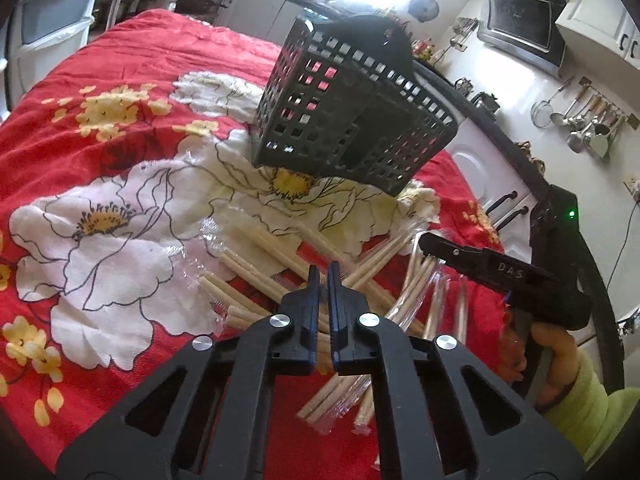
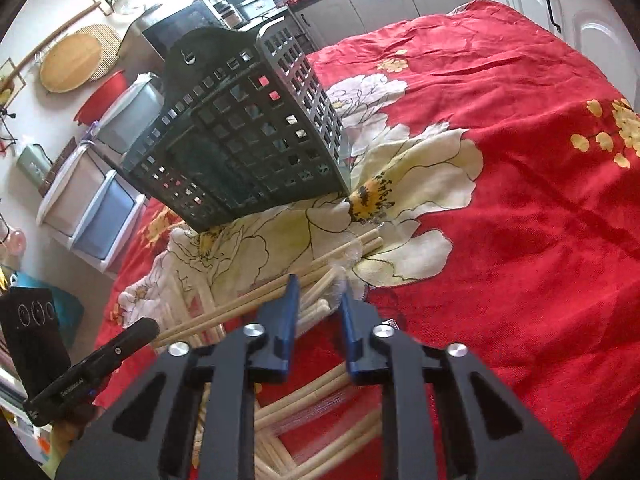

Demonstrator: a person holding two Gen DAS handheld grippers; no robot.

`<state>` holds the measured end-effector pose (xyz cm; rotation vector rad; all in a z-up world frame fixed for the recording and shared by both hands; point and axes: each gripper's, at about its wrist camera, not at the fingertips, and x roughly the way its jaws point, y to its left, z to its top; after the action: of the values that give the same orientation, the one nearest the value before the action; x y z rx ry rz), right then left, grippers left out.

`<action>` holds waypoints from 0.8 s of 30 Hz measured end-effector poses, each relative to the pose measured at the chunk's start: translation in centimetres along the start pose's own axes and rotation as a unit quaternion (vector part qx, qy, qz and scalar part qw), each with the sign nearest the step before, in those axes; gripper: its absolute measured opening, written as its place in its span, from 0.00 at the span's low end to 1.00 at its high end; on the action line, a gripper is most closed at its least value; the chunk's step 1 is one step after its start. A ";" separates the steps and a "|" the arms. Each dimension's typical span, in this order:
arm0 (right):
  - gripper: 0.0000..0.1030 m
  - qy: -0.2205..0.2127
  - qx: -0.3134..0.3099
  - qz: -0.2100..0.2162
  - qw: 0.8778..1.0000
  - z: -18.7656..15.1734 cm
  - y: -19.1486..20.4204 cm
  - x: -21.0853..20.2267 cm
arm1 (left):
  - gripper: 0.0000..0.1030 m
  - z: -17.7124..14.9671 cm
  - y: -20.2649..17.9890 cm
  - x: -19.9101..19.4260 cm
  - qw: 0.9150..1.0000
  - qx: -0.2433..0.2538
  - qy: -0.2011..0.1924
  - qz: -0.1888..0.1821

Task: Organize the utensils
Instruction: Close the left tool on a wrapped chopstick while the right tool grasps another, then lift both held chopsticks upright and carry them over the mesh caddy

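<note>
A dark perforated utensil basket (image 1: 352, 112) stands upright on the red floral cloth (image 1: 120, 120); it also shows in the right wrist view (image 2: 248, 132). A loose pile of pale wooden chopsticks (image 1: 256, 280), some in clear plastic sleeves, lies in front of it, and shows in the right wrist view too (image 2: 328, 400). My left gripper (image 1: 325, 268) hovers over the pile with jaws nearly closed and nothing between them. My right gripper (image 2: 320, 286) is open above the pile, empty. The right gripper also appears at the right of the left wrist view (image 1: 480, 260).
The table sits in a kitchen. White cabinets (image 1: 492, 184) and a microwave (image 1: 520, 24) are to the right, hanging ladles (image 1: 588, 124) on the wall. Storage drawers (image 2: 92, 208) stand beyond the table's left edge in the right wrist view.
</note>
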<state>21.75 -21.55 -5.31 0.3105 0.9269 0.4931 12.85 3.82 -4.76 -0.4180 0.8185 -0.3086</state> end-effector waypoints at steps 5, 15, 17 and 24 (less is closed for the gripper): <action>0.09 -0.023 -0.008 0.019 1.000 0.3 0.7 -1.8 | 0.01 0.9 -0.6 -1.3 1.000 0.003 -0.020 -0.017; 0.07 -0.077 -0.055 0.054 0.994 1.9 4.1 -6.0 | 0.00 3.3 -2.5 -4.1 0.997 0.022 -0.064 -0.034; 0.06 -0.087 -0.065 0.060 0.992 2.4 4.8 -6.8 | 0.00 4.0 -2.9 -4.7 0.996 0.028 -0.071 -0.037; 0.06 -0.114 -0.091 0.075 0.987 3.9 6.6 -8.9 | 0.00 6.0 -4.2 -6.4 0.994 0.048 -0.090 -0.044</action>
<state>18.64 -20.85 6.04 0.2652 0.6340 0.6610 12.82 4.24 4.95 -0.3873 0.6081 -0.3856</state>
